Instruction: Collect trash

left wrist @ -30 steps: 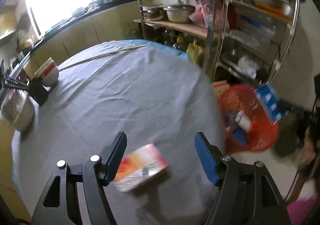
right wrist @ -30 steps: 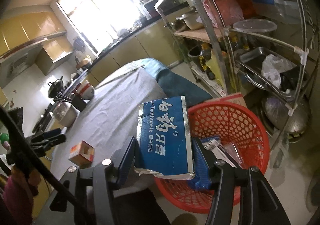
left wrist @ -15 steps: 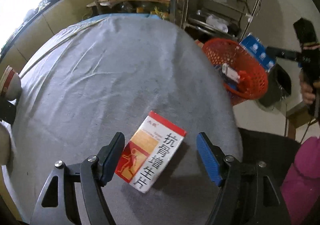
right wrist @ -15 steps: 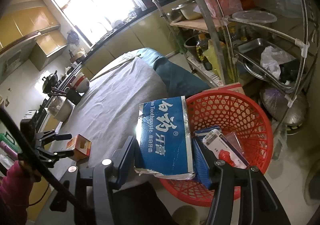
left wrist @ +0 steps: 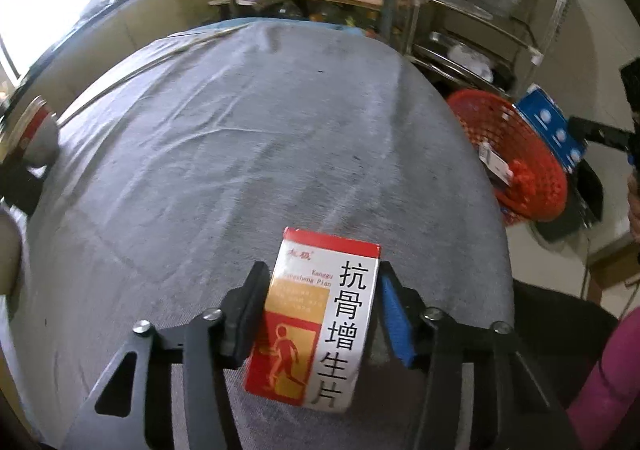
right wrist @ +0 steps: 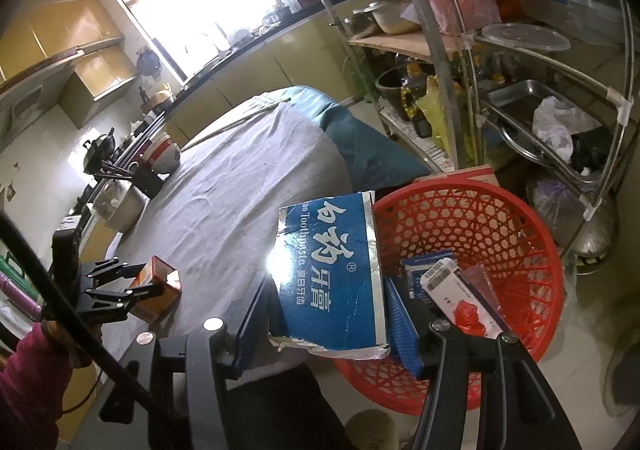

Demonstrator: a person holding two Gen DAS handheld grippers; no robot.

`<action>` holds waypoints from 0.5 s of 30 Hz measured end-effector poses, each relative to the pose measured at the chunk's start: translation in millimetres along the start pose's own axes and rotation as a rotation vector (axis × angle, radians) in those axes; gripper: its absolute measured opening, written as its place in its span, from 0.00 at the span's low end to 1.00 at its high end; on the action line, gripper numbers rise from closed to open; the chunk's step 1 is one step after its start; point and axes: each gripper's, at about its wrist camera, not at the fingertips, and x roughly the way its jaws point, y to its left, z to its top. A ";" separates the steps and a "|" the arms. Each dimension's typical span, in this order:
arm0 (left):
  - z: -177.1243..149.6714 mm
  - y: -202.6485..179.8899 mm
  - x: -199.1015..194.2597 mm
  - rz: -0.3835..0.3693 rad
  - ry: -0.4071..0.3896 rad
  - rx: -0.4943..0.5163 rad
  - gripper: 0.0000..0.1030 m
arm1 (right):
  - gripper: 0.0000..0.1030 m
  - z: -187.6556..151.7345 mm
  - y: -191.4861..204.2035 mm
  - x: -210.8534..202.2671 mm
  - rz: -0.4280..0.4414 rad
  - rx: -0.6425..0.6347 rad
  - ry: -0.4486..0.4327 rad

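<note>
Both my grippers are gripping trash beside the basket (right wrist: pixel 472 209).
My left gripper (left wrist: pixel 320 310) is clamping the medicine box (left wrist: pixel 316 322) at the tabletop's (left wrist: pixel 240 137) near edge; my right gripper (right wrist: pixel 328 314) is pinching the toothpaste box (right wrist: pixel 332 278) at the basket's rim.

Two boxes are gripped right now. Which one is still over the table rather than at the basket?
The red and white medicine box, held in the left gripper. The blue toothpaste box in the right gripper is beside the red basket.

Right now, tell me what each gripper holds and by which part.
The left gripper clamps the red-and-white cardboard medicine box by its long sides. The right gripper clamps the blue flattened toothpaste carton by its side edges, near its torn end.
</note>
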 end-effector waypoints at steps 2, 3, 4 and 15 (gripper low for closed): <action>0.9 -2.5 -2.4 0.040 -0.002 -0.018 0.50 | 0.58 -0.9 4.4 2.0 0.003 -0.010 0.003; 1.4 -5.1 -3.7 0.059 -0.005 -0.023 0.50 | 0.58 -1.7 6.7 3.2 0.006 -0.017 0.005; 1.7 -7.8 -5.6 0.071 -0.010 -0.032 0.50 | 0.58 -2.6 8.3 4.3 0.008 -0.020 0.007; 15.3 -39.5 -23.2 0.235 -0.017 -0.077 0.49 | 0.58 -7.8 -6.6 11.1 -0.007 0.015 0.015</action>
